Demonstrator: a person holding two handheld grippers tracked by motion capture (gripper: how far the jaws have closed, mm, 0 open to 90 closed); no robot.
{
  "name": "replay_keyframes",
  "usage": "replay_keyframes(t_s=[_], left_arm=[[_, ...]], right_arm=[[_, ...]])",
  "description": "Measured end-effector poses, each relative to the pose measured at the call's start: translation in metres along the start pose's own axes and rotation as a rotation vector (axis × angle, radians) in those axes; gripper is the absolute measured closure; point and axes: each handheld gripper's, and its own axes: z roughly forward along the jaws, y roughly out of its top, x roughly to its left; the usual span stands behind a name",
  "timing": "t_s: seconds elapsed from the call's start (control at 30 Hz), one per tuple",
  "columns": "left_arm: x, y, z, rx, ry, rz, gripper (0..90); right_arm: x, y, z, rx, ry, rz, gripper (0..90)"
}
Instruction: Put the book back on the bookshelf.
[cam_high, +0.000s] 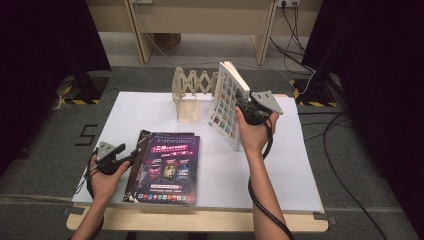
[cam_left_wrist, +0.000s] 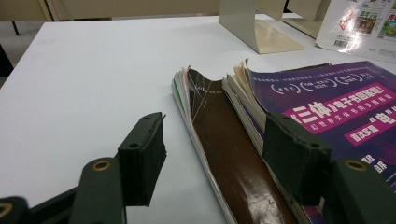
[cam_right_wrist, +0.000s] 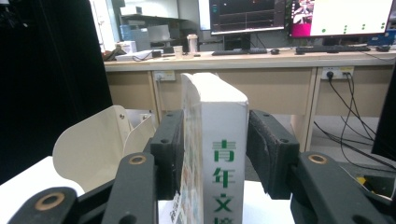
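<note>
The white book (cam_right_wrist: 219, 154) stands upright between your right tool's (cam_right_wrist: 212, 154) released jaws, leaning on the rack (cam_high: 192, 95); your left tool (cam_left_wrist: 212, 154) is released.

The left hand-held gripper (cam_high: 131, 155), black with a grey three-cornered plate, is held low and level in the left hand (cam_high: 105, 172), its jaws set wide apart. The right hand-held gripper (cam_high: 242, 104) is raised on an extended forearm, its jaws parted without pressing.

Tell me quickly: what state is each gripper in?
Left gripper: open, holding nothing.
Right gripper: open, white book between its jaws, a gap on one side.
</note>
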Motion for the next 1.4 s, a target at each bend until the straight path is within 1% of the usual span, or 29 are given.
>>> replay_keyframes(t_s=[0.03, 0.07, 0.13, 0.17, 0.2, 0.33, 0.37, 0.4, 0.47, 0.5, 0.53, 0.6, 0.7, 0.73, 0.8, 0.87, 0.93, 1.03, 1.07, 1.13, 1.17, 1.3, 1.4], left_arm=[[0.000, 0.000, 0.000, 0.000, 0.000, -0.001, 38.1], [0.000, 0.000, 0.000, 0.001, -0.001, -0.001, 38.1], [0.000, 0.000, 0.000, -0.005, 0.001, -0.004, 38.1], [0.000, 0.000, 0.000, -0.008, 0.002, -0.005, 38.4], [0.000, 0.000, 0.000, -0.006, 0.002, -0.004, 38.7], [0.000, 0.000, 0.000, -0.007, 0.005, 0.001, 38.9], [0.000, 0.000, 0.000, -0.006, 0.005, 0.002, 38.9], [0.000, 0.000, 0.000, -0.005, 0.005, 0.001, 38.9], [0.000, 0.000, -0.001, -0.007, 0.008, 0.000, 39.1], [0.000, 0.000, -0.001, -0.010, 0.009, -0.001, 39.1], [0.000, 0.000, -0.001, -0.010, 0.010, 0.000, 39.4], [0.000, 0.000, -0.001, -0.010, 0.010, 0.000, 39.5], [0.000, 0.000, -0.001, -0.010, 0.010, 0.000, 39.5], [0.000, 0.000, -0.001, -0.010, 0.010, 0.000, 39.6], [0.000, 0.000, -0.001, -0.010, 0.010, 0.000, 39.5], [0.000, 0.000, -0.001, -0.011, 0.010, -0.001, 39.6], [0.000, 0.000, -0.001, -0.011, 0.010, -0.001, 39.6], [0.000, 0.000, -0.001, -0.010, 0.010, 0.000, 39.7], [0.000, 0.000, -0.001, -0.011, 0.010, -0.001, 39.7], [0.000, 0.000, -0.001, -0.009, 0.010, 0.000, 39.7], [0.000, 0.000, -0.001, -0.009, 0.009, 0.000, 39.7], [0.000, 0.000, -0.001, -0.009, 0.009, 0.001, 39.7], [0.000, 0.000, -0.001, -0.008, 0.008, 0.001, 39.7]], right_arm=[[0.000, 0.001, 0.003, 0.014, -0.022, -0.012, 56.0], [0.000, 0.001, 0.003, 0.014, -0.022, -0.012, 56.0], [-0.002, 0.001, 0.004, 0.013, -0.016, 0.024, 55.8], [-0.002, 0.001, 0.004, 0.006, -0.016, 0.027, 55.7], [-0.001, 0.001, 0.004, 0.000, -0.007, 0.022, 53.8], [-0.001, 0.001, 0.004, 0.005, -0.008, 0.017, 52.3], [-0.002, 0.001, 0.005, 0.001, -0.001, 0.026, 52.8], [-0.002, 0.001, 0.005, 0.009, 0.003, 0.027, 53.5], [-0.002, 0.002, 0.005, 0.004, -0.005, 0.006, 54.6], [-0.002, 0.002, 0.005, 0.004, -0.005, 0.006, 54.6], [-0.002, 0.003, 0.004, 0.024, 0.003, 0.014, 55.6], [-0.002, 0.005, 0.003, 0.026, 0.007, 0.026, 58.4], [-0.002, 0.007, 0.004, 0.028, 0.002, 0.031, 58.4], [-0.002, 0.007, 0.004, 0.020, -0.005, 0.027, 57.9], [-0.002, 0.009, 0.005, 0.021, -0.017, 0.017, 57.7], [-0.001, 0.010, 0.008, 0.037, -0.010, 0.010, 58.1], [-0.001, 0.011, 0.009, 0.041, -0.008, 0.009, 58.3], [-0.001, 0.011, 0.012, 0.051, -0.013, -0.006, 59.3], [-0.001, 0.011, 0.012, 0.053, -0.013, -0.003, 59.6], [-0.001, 0.011, 0.014, 0.056, -0.019, -0.018, 60.6], [-0.001, 0.011, 0.014, 0.057, -0.017, -0.013, 60.8], [0.000, 0.013, 0.016, 0.059, -0.020, -0.020, 61.3], [0.000, 0.016, 0.018, 0.072, -0.023, -0.042, 61.4]])
